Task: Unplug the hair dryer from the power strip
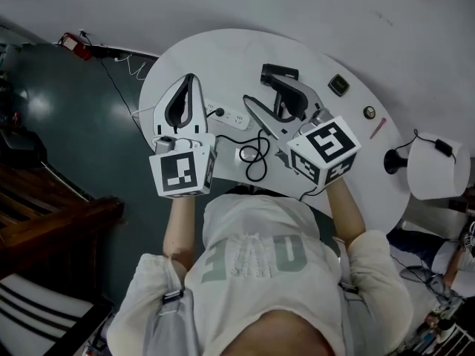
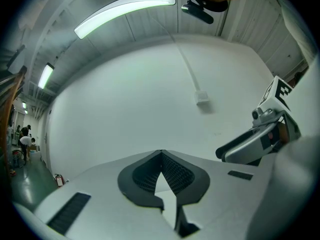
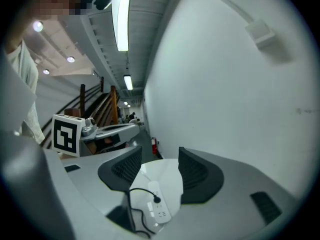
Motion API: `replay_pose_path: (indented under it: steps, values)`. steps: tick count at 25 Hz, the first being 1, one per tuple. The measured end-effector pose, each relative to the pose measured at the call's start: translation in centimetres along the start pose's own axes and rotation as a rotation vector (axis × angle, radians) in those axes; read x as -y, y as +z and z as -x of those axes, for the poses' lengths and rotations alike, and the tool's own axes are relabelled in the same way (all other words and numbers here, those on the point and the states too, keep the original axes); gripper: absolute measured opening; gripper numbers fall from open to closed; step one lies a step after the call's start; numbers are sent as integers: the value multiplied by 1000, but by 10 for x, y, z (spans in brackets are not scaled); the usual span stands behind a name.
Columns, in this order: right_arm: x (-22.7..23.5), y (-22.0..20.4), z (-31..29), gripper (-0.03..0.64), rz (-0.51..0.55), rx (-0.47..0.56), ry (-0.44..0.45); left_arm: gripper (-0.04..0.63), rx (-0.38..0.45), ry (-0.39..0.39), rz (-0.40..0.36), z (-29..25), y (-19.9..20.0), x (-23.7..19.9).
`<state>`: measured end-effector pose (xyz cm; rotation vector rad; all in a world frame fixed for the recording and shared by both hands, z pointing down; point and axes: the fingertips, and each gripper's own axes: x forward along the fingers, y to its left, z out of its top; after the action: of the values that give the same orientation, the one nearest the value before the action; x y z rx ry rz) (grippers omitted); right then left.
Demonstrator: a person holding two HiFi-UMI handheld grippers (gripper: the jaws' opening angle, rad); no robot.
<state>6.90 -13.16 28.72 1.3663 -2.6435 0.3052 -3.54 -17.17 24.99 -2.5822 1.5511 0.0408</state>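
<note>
White on white, the power strip [image 1: 231, 117] lies on the round table [image 1: 185, 50] between your two tools. Its long axis runs left to right across the head view, the black plug [image 1: 220, 112] sits near its left end, and the cable [image 1: 256, 158] loops back toward you. The hair dryer [image 1: 282, 87] rests further right, in line with the spread jaws of your right gripper [image 1: 271, 99]. That gripper is released — pads well apart, nothing pinched. Its own view frames the strip and plug low between them, so the plug lies ahead of it and below. Your left gripper [image 1: 191, 80] is clenched on nothing, its body just beside the strip's left end, yet it aims past the strip — its view shows only wall [image 2: 150, 94]. I'd judge the right the likelier puller, coming in along the strip's length. How high either tool hangs above the table is hard to read. The dryer shows in neither gripper view, and the strip's left end seems tucked behind the left gripper.
</note>
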Motion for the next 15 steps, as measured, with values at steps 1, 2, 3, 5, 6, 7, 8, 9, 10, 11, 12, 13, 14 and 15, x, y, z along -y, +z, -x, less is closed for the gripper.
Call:
replay_pose_path:
  steps: [1,2,3,5,6,7,8,9,10,11,12,13,14,15]
  values:
    - [-3,-10,-8,222,-5,-61,40,12,-7,-1,-3,0,-2,-1]
    - [-6,-22,-16,230,-1,-133,79,12,-15,-3,-4,1,-3,-3]
    - [-10,-37,-23,232,12,-216,123,12,-24,-3,-5,2,-5,-4]
    - [-17,-69,-36,235,36,-389,216,14,-36,6,-15,5,-11,-8]
    - [-20,-86,-42,238,38,-469,256,12,-42,13,-19,6,-14,-10]
    - [-20,-102,-47,239,33,-539,287,14,-49,20,-21,7,-18,-11]
    - [-19,-117,-52,244,25,-601,308,14,-57,25,-19,8,-22,-13]
    - [-16,-132,-57,247,21,-655,319,14,-65,28,-14,9,-26,-14]
    - [-12,-146,-62,250,23,-701,319,14,-71,31,-8,10,-30,-15]
    - [-8,-160,-67,252,35,-744,312,14,-78,35,-4,11,-33,-16]
    - [-3,-174,-71,261,55,-785,300,14,-85,38,-1,12,-37,-16]
    - [1,-188,-74,275,84,-824,286,14,-92,39,1,14,-40,-17]
    - [4,-201,-76,278,117,-860,273,14,-100,40,2,15,-44,-17]
    - [6,-213,-78,279,151,-894,266,14,-109,41,2,16,-48,-17]
